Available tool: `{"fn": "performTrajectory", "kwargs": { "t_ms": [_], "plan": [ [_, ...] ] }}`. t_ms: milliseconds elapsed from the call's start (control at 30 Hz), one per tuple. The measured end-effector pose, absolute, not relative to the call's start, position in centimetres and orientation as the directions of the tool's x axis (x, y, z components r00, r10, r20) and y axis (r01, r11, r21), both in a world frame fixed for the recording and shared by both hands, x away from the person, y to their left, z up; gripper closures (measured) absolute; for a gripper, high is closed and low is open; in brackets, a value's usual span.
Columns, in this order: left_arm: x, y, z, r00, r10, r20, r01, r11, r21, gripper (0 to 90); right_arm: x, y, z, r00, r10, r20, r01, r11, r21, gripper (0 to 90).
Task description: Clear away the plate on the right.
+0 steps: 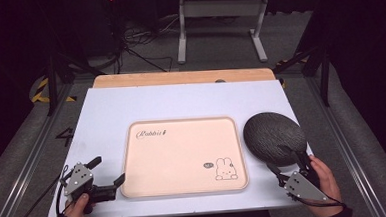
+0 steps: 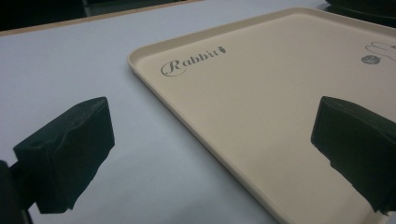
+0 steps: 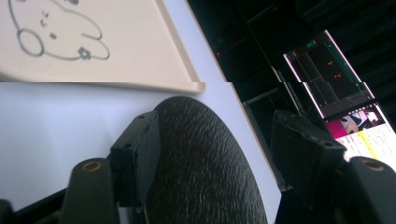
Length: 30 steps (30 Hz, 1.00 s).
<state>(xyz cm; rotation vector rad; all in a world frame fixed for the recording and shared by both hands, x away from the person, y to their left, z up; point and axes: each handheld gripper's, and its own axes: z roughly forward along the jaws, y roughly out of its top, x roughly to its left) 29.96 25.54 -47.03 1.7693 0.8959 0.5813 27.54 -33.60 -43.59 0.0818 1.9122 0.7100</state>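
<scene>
The right gripper (image 1: 287,159) stands open astride the dark plate's (image 1: 274,137) near rim; the left gripper (image 1: 106,171) gapes empty.

Cream tray (image 2: 261,116): script word "Rabbit" printed at one corner. Small dark round mark beside rabbit drawing (image 1: 224,169), text unreadable.

— From where is the high view looking?
— It is looking forward and down over the whole pale blue-grey tabletop (image 1: 101,113), from well above.
— And the gripper views?
— The left one is skimming low and close across the beige rectangular plastic tray (image 2: 261,107); the right one is pressing close to the black textured round plate (image 3: 205,158). All three are sharing that tray.
</scene>
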Motion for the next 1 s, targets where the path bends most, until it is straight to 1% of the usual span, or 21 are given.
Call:
{"fn": "performTrajectory", "kwargs": {
  "t_ms": [167,300,333,400,533,567,667,700,733,800,833,900,967,1000],
  "plan": [
    [30.1,25.5,-47.0,0.611,0.791,-0.031,0.311,-0.204,0.928,0.4,27.2,-33.6,-44.1,-0.447,0.282,-0.849,-0.25,0.872,0.421,37.3],
    [30.3,25.5,-47.0,0.618,0.785,-0.03,0.32,-0.216,0.922,0.4,27.0,-33.4,-44.5,-0.446,0.224,-0.866,-0.261,0.894,0.365,37.7],
    [30.3,25.5,-47.0,0.618,0.785,-0.03,0.32,-0.216,0.922,0.4,27.0,-33.4,-44.5,-0.446,0.224,-0.866,-0.261,0.894,0.365,37.7],
    [30.3,25.5,-47.0,0.617,0.786,-0.039,0.326,-0.21,0.922,0.4,27.0,-33.2,-44.7,-0.442,0.188,-0.877,-0.267,0.906,0.329,37.8],
    [30.4,25.5,-47.0,0.619,0.784,-0.042,0.324,-0.207,0.923,0.4,27.0,-33.0,-45.1,-0.451,0.167,-0.877,-0.261,0.915,0.308,38.1],
    [30.3,25.5,-47.0,0.619,0.784,-0.042,0.325,-0.208,0.923,0.4,27.0,-33.0,-45.3,-0.445,0.151,-0.883,-0.254,0.924,0.286,38.4],
    [30.4,25.5,-47.0,0.619,0.784,-0.042,0.325,-0.207,0.923,0.4,26.9,-32.9,-45.4,-0.445,0.148,-0.883,-0.245,0.929,0.279,38.9],
    [30.4,25.5,-47.0,0.619,0.784,-0.042,0.325,-0.208,0.923,0.4,26.9,-32.9,-45.4,-0.441,0.138,-0.887,-0.241,0.934,0.265,39.5],
    [30.3,25.5,-47.0,0.619,0.784,-0.043,0.327,-0.207,0.922,0.4,26.8,-32.8,-45.6,-0.43,0.105,-0.897,-0.233,0.947,0.223,41.1],
    [30.3,25.5,-47.0,0.618,0.785,-0.043,0.328,-0.208,0.922,0.4,26.8,-32.7,-45.7,-0.421,0.08,-0.903,-0.221,0.957,0.188,42.8],
    [30.3,25.5,-47.0,0.618,0.785,-0.043,0.328,-0.208,0.922,0.4,26.8,-32.7,-45.7,-0.421,0.08,-0.903,-0.221,0.957,0.188,42.8],
    [30.4,25.5,-47.0,0.62,0.783,-0.041,0.325,-0.209,0.922,0.4,26.8,-32.6,-45.7,-0.411,0.056,-0.91,-0.209,0.966,0.154,43.6],
    [30.4,25.5,-47.0,0.621,0.783,-0.04,0.324,-0.21,0.923,0.4,26.8,-32.6,-45.8,-0.415,0.065,-0.908,-0.197,0.967,0.159,43.9],
    [30.3,25.5,-47.0,0.62,0.784,-0.043,0.327,-0.208,0.922,0.4,26.9,-32.5,-46.0,-0.414,0.048,-0.909,-0.187,0.973,0.137,44.6]
  ]
}}
